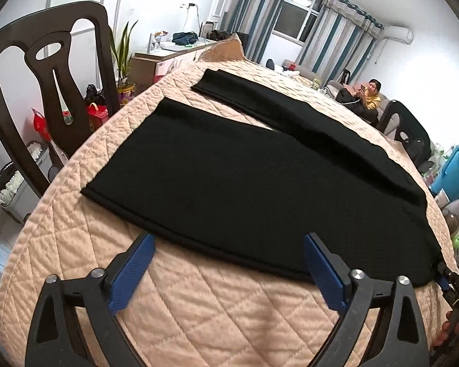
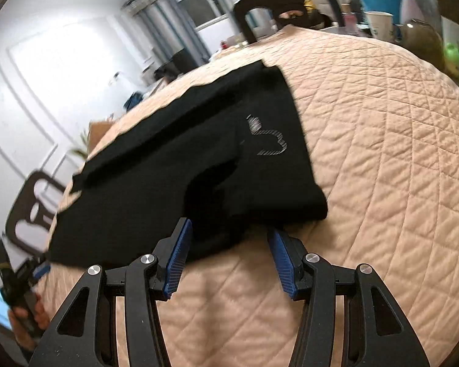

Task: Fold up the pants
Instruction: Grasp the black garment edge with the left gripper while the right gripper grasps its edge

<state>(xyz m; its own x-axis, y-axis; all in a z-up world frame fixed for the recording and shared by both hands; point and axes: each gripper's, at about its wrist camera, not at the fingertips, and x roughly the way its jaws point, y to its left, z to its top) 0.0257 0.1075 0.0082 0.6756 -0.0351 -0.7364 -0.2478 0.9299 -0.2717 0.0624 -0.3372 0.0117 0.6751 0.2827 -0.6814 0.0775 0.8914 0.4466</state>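
The black pants (image 1: 229,171) lie flat on the quilted cover (image 1: 199,305) of the table, with the two legs spread apart like a V and running toward the far edge. The waist part lies near the front edge, and the nearer leg runs along the left edge.

The left gripper (image 1: 229,263) stands with its jaws wide apart. Its blue pads (image 1: 131,272) hang just in front of the outer hem of the nearer leg, and no cloth is between them. The right gripper (image 2: 226,257) is also open. Its pads are at the near edge of the waist part, where the fabric makes a small bump, but they do not press on it. On this part there is a small grey embroidered mark (image 2: 267,137). The right view is blurred, so small details are not sure.

In my judgement the task is at its beginning: the pants are spread out and no fold is made yet. The step in hand seems to be the approach for the first grasp.

The next move calls for both grippers to go down to the cloth and close on the near edge, one at the waist and one on the leg. Then they should carry this leg over the other one, so that the legs lie one on another. The fabric looks thin and soft, so the pads must take it low, close to the cover.
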